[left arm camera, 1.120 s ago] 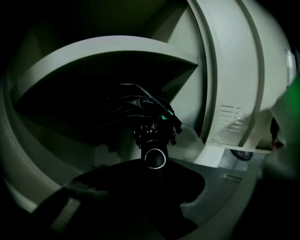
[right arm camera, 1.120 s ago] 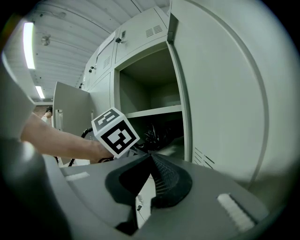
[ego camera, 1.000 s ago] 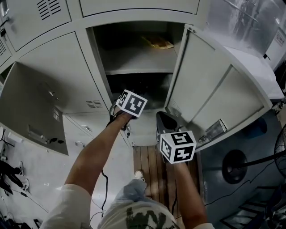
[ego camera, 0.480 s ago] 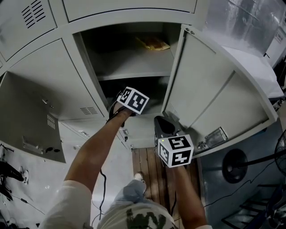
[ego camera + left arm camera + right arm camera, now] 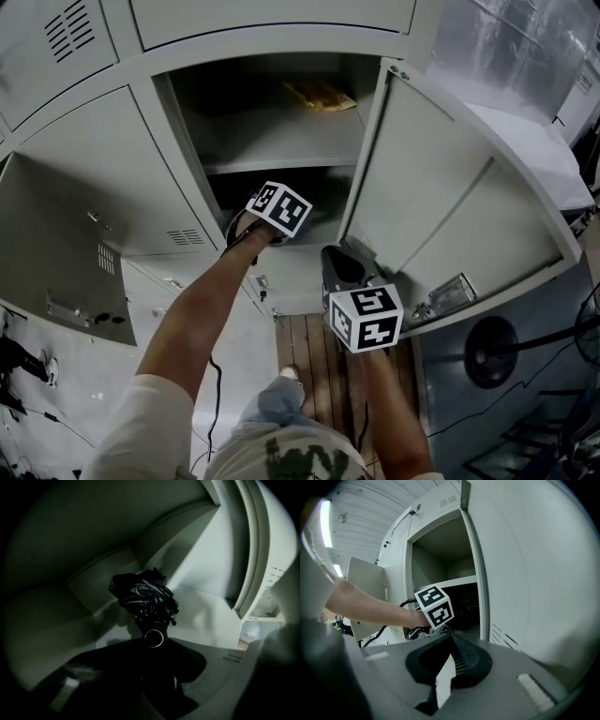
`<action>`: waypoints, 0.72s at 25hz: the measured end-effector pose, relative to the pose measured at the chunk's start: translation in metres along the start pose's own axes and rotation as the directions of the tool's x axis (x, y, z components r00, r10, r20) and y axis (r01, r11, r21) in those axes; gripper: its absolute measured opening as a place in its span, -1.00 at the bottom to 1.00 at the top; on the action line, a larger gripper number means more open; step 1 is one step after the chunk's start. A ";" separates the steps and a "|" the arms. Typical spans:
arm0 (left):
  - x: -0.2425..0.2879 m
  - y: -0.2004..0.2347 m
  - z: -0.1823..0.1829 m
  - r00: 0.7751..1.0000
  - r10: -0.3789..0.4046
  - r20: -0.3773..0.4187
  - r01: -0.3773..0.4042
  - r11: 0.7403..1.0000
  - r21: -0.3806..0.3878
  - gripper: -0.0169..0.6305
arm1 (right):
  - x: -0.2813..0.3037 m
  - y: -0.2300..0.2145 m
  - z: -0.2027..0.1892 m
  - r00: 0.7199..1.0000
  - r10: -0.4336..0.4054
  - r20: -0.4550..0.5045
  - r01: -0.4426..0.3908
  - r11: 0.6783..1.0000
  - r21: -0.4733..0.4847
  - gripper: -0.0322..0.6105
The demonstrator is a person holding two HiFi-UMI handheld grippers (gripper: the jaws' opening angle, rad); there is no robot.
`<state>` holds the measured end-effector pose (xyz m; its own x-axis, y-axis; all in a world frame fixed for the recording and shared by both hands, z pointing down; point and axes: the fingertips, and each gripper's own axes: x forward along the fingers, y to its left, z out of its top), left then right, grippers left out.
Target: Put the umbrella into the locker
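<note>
Umbrella (image 5: 140, 592) in left gripper (image 5: 154, 641) — inside locker (image 5: 197, 564)

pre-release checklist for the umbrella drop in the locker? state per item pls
1. Left gripper grips the umbrella: ok, jaws shut on its near end.
2. Umbrella inside the lower compartment, below the shelf: ok, the folded canopy is past the frame.
3. Umbrella resting on the compartment floor: cannot tell, the contact is dark in the left gripper view.
4. Locker door swung wide, clear of the opening: ok.
5. Right gripper out of the way: ok, jaws shut on nothing, outside the locker beside the door.
</note>
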<state>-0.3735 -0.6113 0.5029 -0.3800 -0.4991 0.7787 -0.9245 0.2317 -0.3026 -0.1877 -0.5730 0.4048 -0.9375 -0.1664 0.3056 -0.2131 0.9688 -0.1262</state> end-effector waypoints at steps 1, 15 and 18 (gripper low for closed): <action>0.000 0.000 0.001 1.000 -0.007 0.000 0.007 1.000 -0.002 -0.55 | 0.000 0.000 0.001 1.000 0.000 0.001 0.000 1.000 0.000 -0.91; -0.010 0.000 0.006 0.996 -0.029 0.088 0.032 0.999 -0.035 -0.40 | -0.006 0.000 -0.004 1.000 -0.007 -0.009 0.007 1.000 0.013 -0.91; -0.021 -0.003 0.012 0.990 -0.055 0.127 0.062 0.997 -0.050 -0.30 | -0.009 0.000 -0.006 1.000 -0.012 -0.013 0.012 1.000 0.022 -0.91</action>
<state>-0.3627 -0.6112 0.4808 -0.3288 -0.6129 0.7185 -0.9437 0.2415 -0.2259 -0.1778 -0.5702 0.4074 -0.9312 -0.1751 0.3197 -0.2302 0.9625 -0.1433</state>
